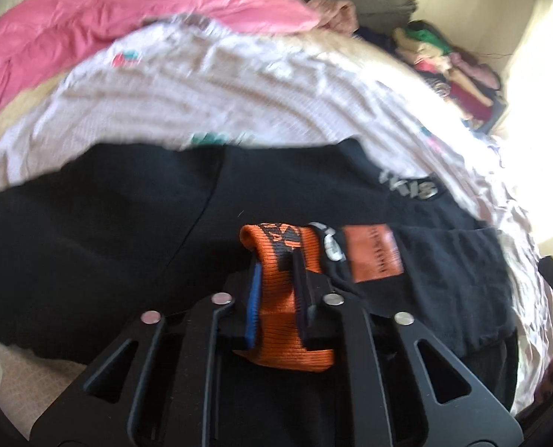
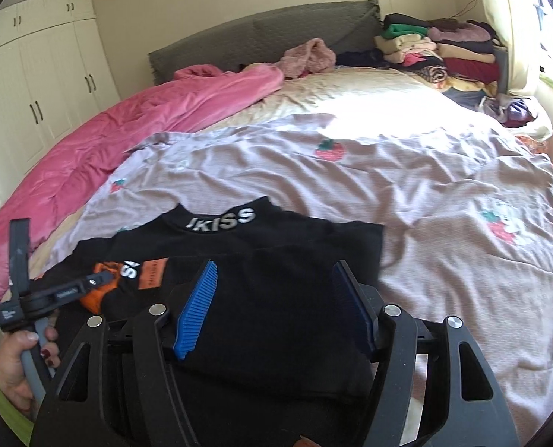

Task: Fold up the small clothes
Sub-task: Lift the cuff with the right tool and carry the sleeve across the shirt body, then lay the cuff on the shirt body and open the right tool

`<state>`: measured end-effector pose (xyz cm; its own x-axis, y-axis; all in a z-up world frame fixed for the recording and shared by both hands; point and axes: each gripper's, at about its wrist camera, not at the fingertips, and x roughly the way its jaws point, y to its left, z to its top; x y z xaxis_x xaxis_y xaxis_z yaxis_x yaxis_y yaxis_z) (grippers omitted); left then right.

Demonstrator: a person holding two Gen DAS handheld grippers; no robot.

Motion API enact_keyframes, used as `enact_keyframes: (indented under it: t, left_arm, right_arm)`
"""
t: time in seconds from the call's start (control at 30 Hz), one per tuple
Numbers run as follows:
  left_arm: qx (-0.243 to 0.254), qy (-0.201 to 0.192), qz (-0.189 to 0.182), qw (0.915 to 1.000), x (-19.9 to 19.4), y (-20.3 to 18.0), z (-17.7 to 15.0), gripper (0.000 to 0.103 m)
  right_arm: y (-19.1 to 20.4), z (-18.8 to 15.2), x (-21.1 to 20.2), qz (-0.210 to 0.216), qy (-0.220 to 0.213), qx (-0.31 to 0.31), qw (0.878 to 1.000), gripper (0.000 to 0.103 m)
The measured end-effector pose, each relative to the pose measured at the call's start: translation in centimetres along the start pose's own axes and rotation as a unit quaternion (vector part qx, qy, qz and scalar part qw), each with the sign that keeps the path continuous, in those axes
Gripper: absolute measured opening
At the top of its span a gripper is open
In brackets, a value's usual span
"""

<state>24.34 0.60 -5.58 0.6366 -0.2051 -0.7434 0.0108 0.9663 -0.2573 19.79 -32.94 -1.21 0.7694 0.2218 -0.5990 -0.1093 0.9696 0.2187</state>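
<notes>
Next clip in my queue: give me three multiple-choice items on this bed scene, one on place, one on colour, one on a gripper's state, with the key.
1. Where does the stack of folded clothes sit?
A. at the far right corner of the bed, by the headboard
B. on the pink quilt
C. on top of the black top

2. What colour is the cuff that the left gripper has hold of?
A. green
B. orange
C. white

3. How does the right gripper stand?
A. shut on the collar
B. shut on the strawberry sheet
C. open above the black top

Key: 1 A, the right wrist view shows the pile in the far corner beside the grey headboard. 2 B, the ribbed band between the left gripper's pads is orange. 3 C, its blue pads stand well apart, with no cloth pinched between them.
</notes>
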Motion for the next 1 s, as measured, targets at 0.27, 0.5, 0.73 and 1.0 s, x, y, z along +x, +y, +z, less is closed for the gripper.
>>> enact_keyframes:
  t: [0.27, 0.5, 0.73, 1.0]
  left_arm:
    - [0.024, -0.053, 0.015, 0.9982, -2.9, 0.2, 2.7, 0.007]
    - [0.010, 0.011, 0.023, 0.9996, 0.0, 2.1, 0.9, 0.021]
    - [0.014, -0.013, 0.027, 0.9994, -1.5, 2.4, 0.8, 0.023]
    - [0.041, 0.023, 0.060, 0.9971, 0.7, 2.3, -0.3, 0.026]
  right_arm:
    - [-1.7, 0.1, -0.3, -0.012, 0.006, 0.000, 1.000, 0.063]
    - [1.9, -1.0, 2.7, 0.024, 0.043, -0.036, 0.998, 0.063]
    - [2.5, -2.6, 5.9, -0.051, 0.097, -0.078, 0.991, 0.062]
    - [-0.8, -3.5, 6.4, -0.072, 0.113, -0.050, 0.990, 0.058]
